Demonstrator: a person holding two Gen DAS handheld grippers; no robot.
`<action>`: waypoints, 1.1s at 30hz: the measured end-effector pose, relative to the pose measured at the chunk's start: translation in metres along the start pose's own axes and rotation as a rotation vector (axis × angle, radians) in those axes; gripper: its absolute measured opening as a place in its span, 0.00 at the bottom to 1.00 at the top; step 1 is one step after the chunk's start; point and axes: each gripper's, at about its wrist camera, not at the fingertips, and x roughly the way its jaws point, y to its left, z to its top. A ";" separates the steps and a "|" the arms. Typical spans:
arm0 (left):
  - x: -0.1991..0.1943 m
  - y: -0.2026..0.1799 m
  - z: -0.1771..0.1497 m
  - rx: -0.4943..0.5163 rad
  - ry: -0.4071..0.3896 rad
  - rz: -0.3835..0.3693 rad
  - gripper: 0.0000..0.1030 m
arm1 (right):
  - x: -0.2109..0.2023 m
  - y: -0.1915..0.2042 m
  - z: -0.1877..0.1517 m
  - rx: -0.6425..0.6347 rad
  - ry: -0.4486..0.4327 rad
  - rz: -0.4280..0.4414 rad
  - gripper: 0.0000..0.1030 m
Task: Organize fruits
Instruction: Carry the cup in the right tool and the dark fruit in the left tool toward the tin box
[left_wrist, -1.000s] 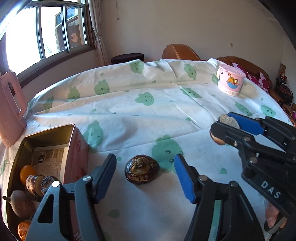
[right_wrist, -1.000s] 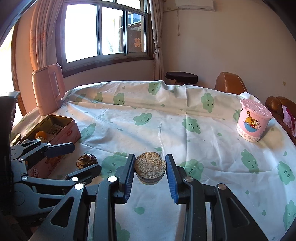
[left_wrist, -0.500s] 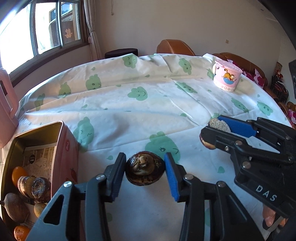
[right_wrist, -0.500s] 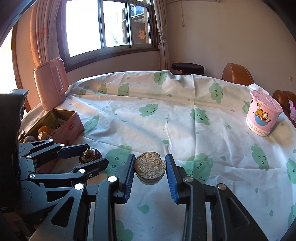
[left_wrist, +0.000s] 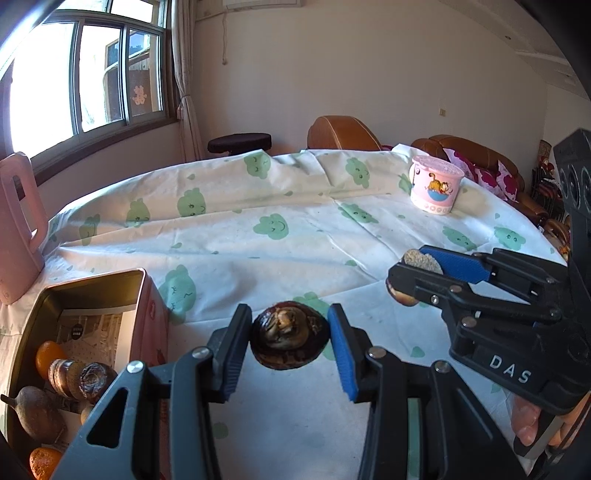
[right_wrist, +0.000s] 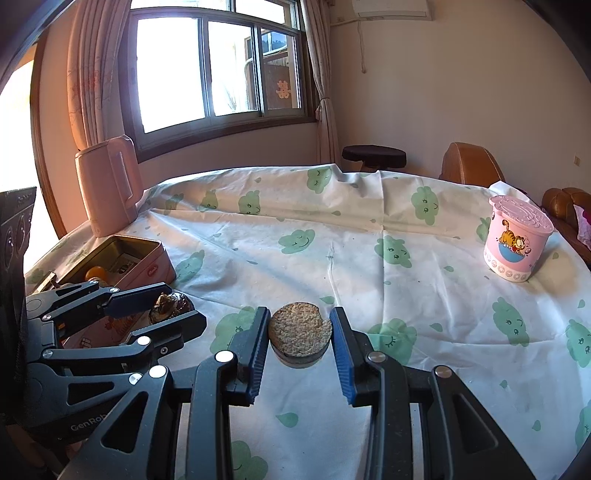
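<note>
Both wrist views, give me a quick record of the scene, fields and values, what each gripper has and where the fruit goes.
left gripper: shut on dark brown fruit
right gripper: shut on cut fruit slice
tin box: open, at left, holds oranges and brown fruits
pink cup: lidded, far right on the tablecloth
pink jug: behind the tin

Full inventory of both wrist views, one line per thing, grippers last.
Dark brown round fruit: 1, brown-black, between left gripper's fingers.
Tan rough-topped round fruit: 1, tan, between right gripper's fingers.
Pink metal tin: 1, pink, table's left; holds several orange and brown fruits.
Pink cartoon-cat cup: 1, pink, table's far right.
Pink jug: 1, behind tin.
Cloud-print tablecloth: 1, white-green.
Left gripper: 1, black-blue, shut on dark fruit.
Right gripper: 1, black-blue, shut on tan fruit.
</note>
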 end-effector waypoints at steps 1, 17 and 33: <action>-0.001 0.001 0.000 -0.004 -0.007 0.001 0.43 | -0.001 0.000 0.000 -0.002 -0.004 -0.001 0.34; -0.017 -0.002 -0.002 0.003 -0.090 0.033 0.43 | -0.014 0.002 -0.002 -0.018 -0.075 -0.004 0.34; -0.029 -0.004 -0.004 0.016 -0.144 0.042 0.43 | -0.024 0.005 -0.003 -0.033 -0.130 -0.011 0.34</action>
